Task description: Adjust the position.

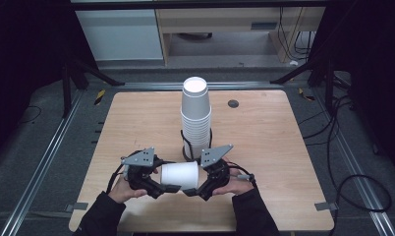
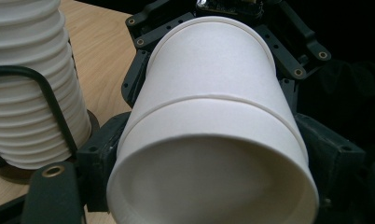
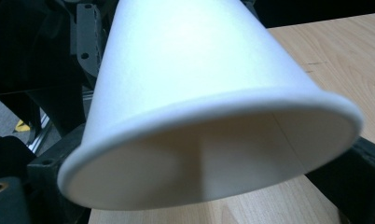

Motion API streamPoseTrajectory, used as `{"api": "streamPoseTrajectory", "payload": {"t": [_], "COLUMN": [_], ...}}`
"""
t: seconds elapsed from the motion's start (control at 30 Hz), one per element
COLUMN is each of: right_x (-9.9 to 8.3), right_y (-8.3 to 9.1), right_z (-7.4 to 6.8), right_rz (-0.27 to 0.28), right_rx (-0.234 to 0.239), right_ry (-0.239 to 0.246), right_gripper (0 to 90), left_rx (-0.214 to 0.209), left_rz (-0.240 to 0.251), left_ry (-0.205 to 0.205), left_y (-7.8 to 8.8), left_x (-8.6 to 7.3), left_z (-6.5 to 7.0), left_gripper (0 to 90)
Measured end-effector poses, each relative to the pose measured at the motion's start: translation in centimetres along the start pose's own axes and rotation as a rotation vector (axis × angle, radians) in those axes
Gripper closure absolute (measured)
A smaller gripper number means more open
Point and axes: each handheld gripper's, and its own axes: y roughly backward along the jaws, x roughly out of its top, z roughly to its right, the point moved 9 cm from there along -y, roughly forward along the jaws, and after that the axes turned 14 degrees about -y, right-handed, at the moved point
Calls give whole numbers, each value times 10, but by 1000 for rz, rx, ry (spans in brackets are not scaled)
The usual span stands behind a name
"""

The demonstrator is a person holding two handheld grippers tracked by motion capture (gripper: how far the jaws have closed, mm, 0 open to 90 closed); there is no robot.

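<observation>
1. Lying on its side between both tools, a white paper cup (image 1: 180,175) is hanging just above the table (image 1: 264,142), near its front edge, w/ its long axis running left–right.
2. Left hand-held gripper (image 1: 165,189) is closing its black jaws on the cup's base end; in the left gripper view the recessed bottom of the cup (image 2: 213,182) is facing the camera, jaws sitting at either side of it. A raised ring is running round the cup wall abt halfway along.
3. Right hand-held gripper (image 1: 193,191) is holding the cup's open-mouth end; in the right gripper view the rolled rim (image 3: 213,154) and hollow inside are facing the camera, w/ dark jaw parts at both lower corners. Jaws of both tools are standing partly closed, set to the cup's width.
4. Person's left hand (image 1: 122,189) and right hand (image 1: 237,186) are gripping the tools; dark sleeves are entering from the bottom edge.
5. Stack of upturned white cups (image 1: 195,118) is standing upright at table centre, just behind the held cup, inside a black wire holder (image 1: 185,142) on a round base.
6. Small dark round disc (image 1: 233,103) is sitting in the table top, right of the stack, toward the far edge.
</observation>
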Motion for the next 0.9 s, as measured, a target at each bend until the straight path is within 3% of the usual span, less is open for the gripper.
{"api": "streamPoseTrajectory", "payload": {"t": [0.63,0.9], "right_x": [-1,0], "right_y": [0,6], "right_z": [1,2], "right_rz": [-16,-24], "right_rx": [-11,-23], "right_ry": [0,6], "right_gripper": [81,84], "left_rx": [14,31], "left_rz": [-22,-12], "left_ry": [2,10], "left_y": [-1,9], "left_x": [-2,1], "left_z": [-1,-4], "left_gripper": [188,157]}}
